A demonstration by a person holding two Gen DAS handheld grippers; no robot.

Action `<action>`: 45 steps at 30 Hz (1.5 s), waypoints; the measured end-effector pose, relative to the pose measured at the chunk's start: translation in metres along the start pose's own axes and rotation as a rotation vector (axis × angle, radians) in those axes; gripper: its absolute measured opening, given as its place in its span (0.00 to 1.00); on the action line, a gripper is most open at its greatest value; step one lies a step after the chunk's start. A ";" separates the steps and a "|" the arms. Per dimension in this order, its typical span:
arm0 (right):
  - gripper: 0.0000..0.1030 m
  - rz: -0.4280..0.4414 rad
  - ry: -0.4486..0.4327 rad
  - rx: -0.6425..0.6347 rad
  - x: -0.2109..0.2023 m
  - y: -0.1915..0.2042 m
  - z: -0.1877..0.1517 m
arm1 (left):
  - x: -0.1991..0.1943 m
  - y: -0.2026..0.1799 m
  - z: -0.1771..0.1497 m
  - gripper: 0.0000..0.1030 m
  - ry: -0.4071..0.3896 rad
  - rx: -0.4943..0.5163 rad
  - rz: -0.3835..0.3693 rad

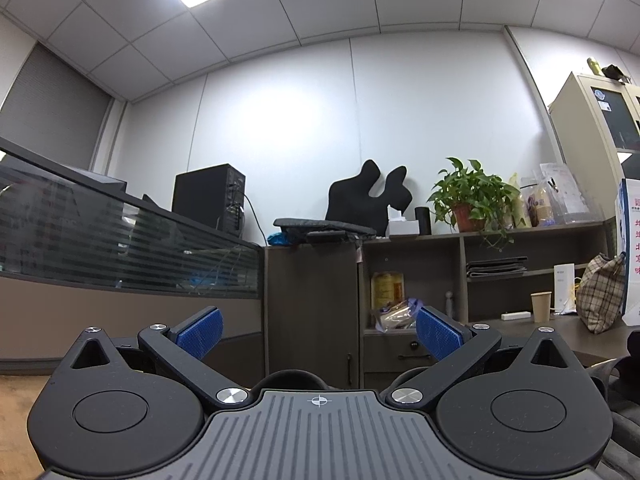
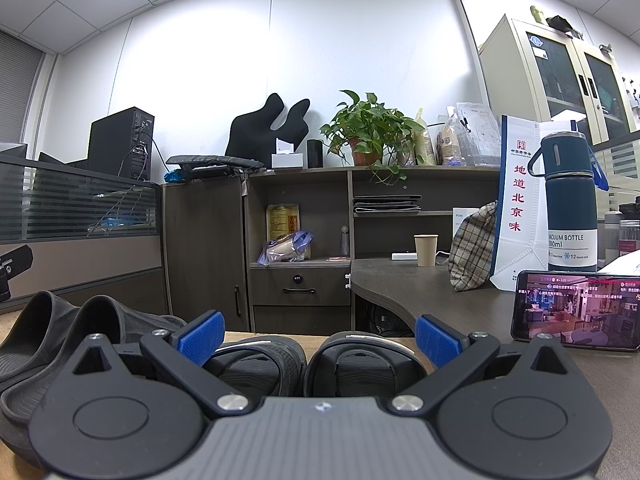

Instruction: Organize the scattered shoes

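In the right wrist view, a pair of black strapped sandals lies side by side just ahead of my right gripper, which is open with its blue pads either side of them, not touching. A pair of dark grey slides lies to the left of the sandals on the wooden surface. In the left wrist view, my left gripper is open and empty, pointing at the cabinets; part of a dark shoe shows at the right edge.
A dark desk stands ahead on the right with a paper cup, a plaid bag, a white gift bag, a blue vacuum bottle and a propped phone. Dark cabinets and shelves stand behind; a glass partition is on the left.
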State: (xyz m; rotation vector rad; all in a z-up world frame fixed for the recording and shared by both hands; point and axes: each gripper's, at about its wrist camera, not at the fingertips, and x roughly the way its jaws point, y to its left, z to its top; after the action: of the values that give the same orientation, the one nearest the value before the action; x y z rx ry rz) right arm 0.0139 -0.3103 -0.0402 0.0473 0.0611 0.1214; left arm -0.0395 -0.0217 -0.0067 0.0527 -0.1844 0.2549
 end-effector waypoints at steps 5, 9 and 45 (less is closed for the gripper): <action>1.00 0.000 0.001 0.000 0.000 0.000 0.001 | -0.003 0.000 0.000 1.00 -0.001 0.002 0.001; 1.00 0.000 0.001 0.000 0.000 0.000 0.000 | -0.003 0.000 0.000 1.00 -0.002 0.001 0.002; 1.00 0.000 0.001 0.000 0.000 0.000 0.001 | -0.006 -0.002 -0.002 1.00 -0.006 0.000 0.008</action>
State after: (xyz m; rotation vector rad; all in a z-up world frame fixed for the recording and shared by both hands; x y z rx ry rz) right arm 0.0137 -0.3107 -0.0396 0.0470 0.0620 0.1215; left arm -0.0445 -0.0253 -0.0102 0.0526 -0.1904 0.2626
